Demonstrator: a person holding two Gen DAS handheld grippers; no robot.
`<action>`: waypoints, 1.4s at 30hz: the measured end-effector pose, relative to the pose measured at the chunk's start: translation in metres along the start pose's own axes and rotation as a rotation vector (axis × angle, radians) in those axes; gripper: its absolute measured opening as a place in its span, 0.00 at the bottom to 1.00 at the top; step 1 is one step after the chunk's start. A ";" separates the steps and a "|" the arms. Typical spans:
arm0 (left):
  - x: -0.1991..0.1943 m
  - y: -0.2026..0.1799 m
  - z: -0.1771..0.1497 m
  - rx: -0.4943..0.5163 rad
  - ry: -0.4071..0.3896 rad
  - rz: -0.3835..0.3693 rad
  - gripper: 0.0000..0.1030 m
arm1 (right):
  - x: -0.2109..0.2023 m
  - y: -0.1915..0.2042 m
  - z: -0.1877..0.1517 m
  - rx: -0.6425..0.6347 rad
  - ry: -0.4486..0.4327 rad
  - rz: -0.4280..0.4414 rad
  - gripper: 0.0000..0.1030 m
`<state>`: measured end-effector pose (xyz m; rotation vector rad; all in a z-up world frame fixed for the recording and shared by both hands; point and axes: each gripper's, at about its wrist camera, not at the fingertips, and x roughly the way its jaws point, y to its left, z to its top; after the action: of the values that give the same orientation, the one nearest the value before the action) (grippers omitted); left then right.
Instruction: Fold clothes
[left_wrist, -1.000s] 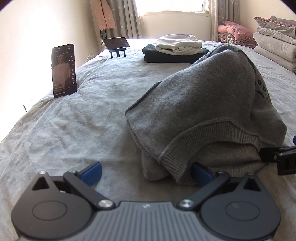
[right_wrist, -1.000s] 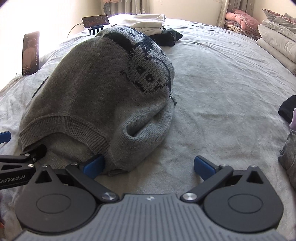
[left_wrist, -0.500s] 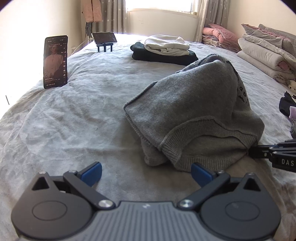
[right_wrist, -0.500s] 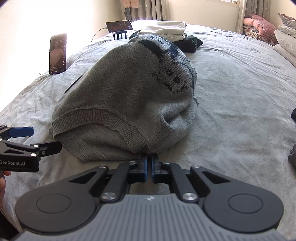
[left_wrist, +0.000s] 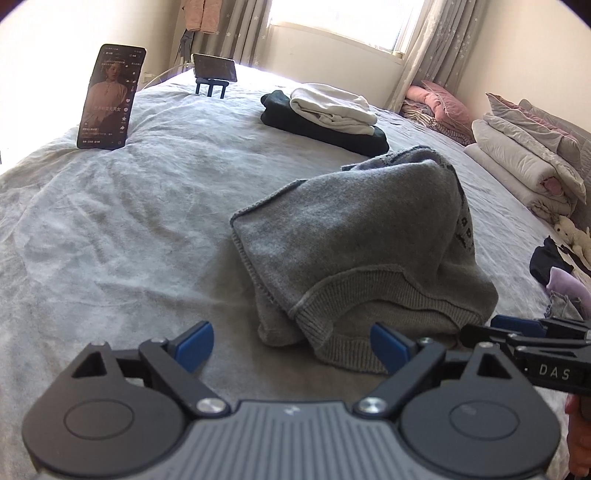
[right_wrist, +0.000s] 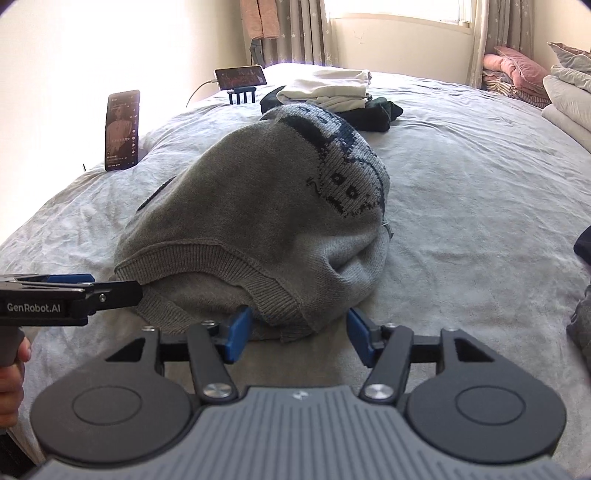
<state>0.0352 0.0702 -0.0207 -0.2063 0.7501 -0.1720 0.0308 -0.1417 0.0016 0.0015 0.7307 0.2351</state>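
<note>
Sweater (right_wrist: 258, 221) knit pattern clear only in right view; both jaws apart.

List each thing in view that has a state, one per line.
Grey knitted sweater: folded, bunched on the bed.
Left gripper: open, empty.
Right gripper: open, empty, at the sweater's ribbed hem.
Upright black phone: screen lit.
White and dark clothes pile: folded, stacked.
</note>
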 end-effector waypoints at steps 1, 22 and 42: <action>0.002 -0.003 0.000 0.000 -0.003 0.000 0.83 | -0.001 -0.001 0.001 0.004 -0.004 -0.001 0.63; -0.011 0.001 0.031 0.094 -0.251 0.339 0.12 | 0.002 -0.017 0.002 0.051 -0.012 -0.066 0.69; 0.062 0.059 0.133 0.139 -0.288 0.657 0.12 | 0.030 -0.018 0.014 0.045 0.010 -0.062 0.70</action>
<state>0.1768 0.1294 0.0191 0.1517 0.4840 0.4220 0.0653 -0.1513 -0.0087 0.0206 0.7447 0.1593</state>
